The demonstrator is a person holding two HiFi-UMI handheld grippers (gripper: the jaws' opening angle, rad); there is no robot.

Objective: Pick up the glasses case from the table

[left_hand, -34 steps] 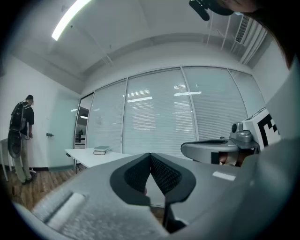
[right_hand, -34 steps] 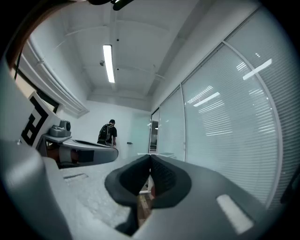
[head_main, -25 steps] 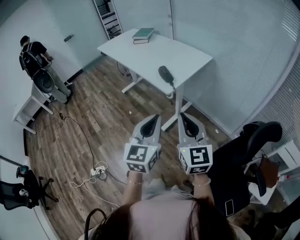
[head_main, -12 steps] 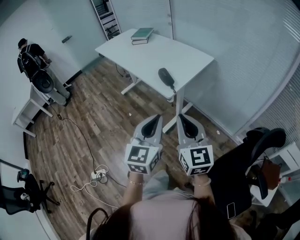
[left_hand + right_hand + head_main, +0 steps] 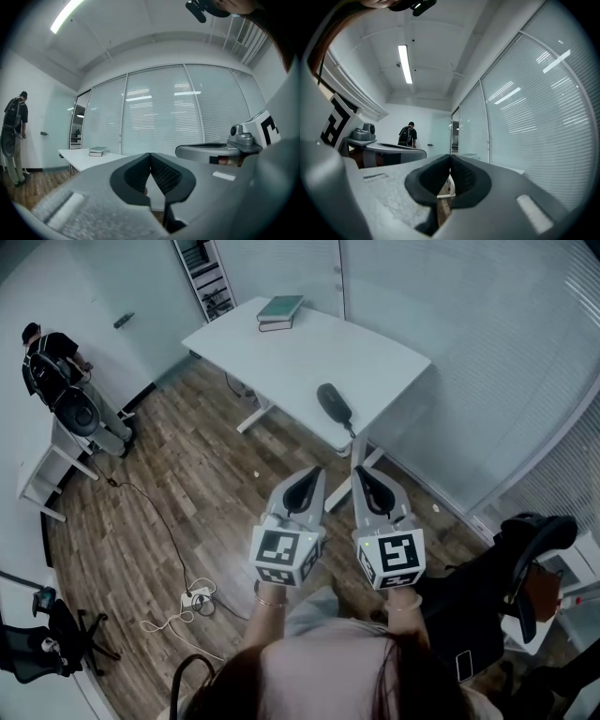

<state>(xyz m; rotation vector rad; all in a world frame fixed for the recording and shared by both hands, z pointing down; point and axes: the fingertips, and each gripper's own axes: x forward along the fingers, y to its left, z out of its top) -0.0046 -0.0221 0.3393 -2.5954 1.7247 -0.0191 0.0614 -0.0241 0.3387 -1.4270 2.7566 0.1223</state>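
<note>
A dark oval glasses case (image 5: 332,403) lies near the front edge of the white table (image 5: 309,352) in the head view. My left gripper (image 5: 310,472) and right gripper (image 5: 364,472) are held side by side over the wooden floor, short of the table and apart from the case. Both point level toward the table. In the left gripper view the jaws (image 5: 150,157) meet at the tips with nothing between them. The right gripper (image 5: 450,158) shows the same in its own view. The case is hidden in both gripper views.
Two stacked books (image 5: 280,311) lie at the table's far corner. A person (image 5: 52,367) stands at the far left by a chair. Cables and a power strip (image 5: 192,598) lie on the floor at left. A black office chair (image 5: 497,568) stands close at right. Glass walls lie behind the table.
Both grippers have moved forward toward the table together with the person; the table and case sit slightly nearer in the head view. The jaws stayed shut.
</note>
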